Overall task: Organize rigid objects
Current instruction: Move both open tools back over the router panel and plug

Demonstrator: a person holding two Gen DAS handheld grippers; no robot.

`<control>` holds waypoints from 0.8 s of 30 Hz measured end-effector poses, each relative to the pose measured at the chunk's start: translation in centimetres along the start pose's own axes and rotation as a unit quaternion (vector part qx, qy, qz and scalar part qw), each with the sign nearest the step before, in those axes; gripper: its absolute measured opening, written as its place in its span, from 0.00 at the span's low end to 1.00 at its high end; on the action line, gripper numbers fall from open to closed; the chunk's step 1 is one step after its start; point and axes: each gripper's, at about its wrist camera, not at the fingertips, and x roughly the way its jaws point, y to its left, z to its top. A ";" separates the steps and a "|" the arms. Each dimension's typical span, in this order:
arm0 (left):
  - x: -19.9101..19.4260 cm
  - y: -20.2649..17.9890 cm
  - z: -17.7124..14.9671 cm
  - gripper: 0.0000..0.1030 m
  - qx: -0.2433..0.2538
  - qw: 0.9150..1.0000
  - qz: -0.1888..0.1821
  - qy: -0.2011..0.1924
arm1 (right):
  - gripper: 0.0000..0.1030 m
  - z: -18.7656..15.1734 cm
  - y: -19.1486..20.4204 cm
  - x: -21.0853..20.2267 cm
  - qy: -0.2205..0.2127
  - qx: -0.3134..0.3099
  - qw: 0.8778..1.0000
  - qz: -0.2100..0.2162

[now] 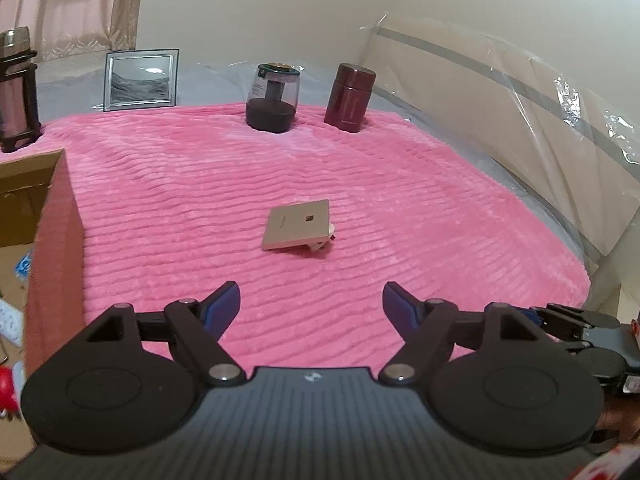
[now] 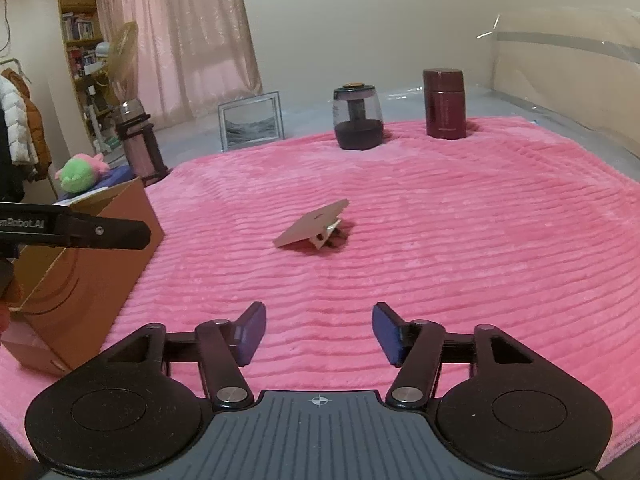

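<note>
A flat beige square plate with a white part under it [image 1: 298,224] [image 2: 314,226] lies tilted in the middle of the pink blanket [image 1: 400,200] [image 2: 480,220]. At the blanket's far edge stand a glass jar with a dark base [image 1: 273,98] [image 2: 358,116] and a dark red canister [image 1: 350,98] [image 2: 445,104]. My left gripper [image 1: 312,308] is open and empty, short of the plate. My right gripper [image 2: 319,330] is open too, nothing between its blue pads. The left gripper's black finger [image 2: 100,232] shows at the left edge of the right wrist view.
An open cardboard box [image 1: 44,200] [image 2: 84,264] sits at the blanket's left edge. A framed picture [image 1: 141,80] [image 2: 251,120] and a tall bottle in a black holder [image 1: 16,88] [image 2: 140,144] stand at the back left. A plastic-wrapped headboard [image 1: 520,112] runs along the right.
</note>
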 end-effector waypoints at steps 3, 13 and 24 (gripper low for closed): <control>1.8 -0.1 0.6 0.75 -0.001 1.000 0.001 0.002 | 0.58 0.3 -0.7 1.1 0.002 -0.001 1.000 -0.002; 9.4 0.4 2.5 0.79 0.002 1.000 -0.016 0.016 | 0.59 1.6 -3.0 6.3 0.005 -0.037 0.999 0.011; 17.2 2.2 3.7 0.81 -0.016 0.999 -0.018 0.031 | 0.59 2.7 -4.8 12.9 0.008 -0.084 0.996 0.031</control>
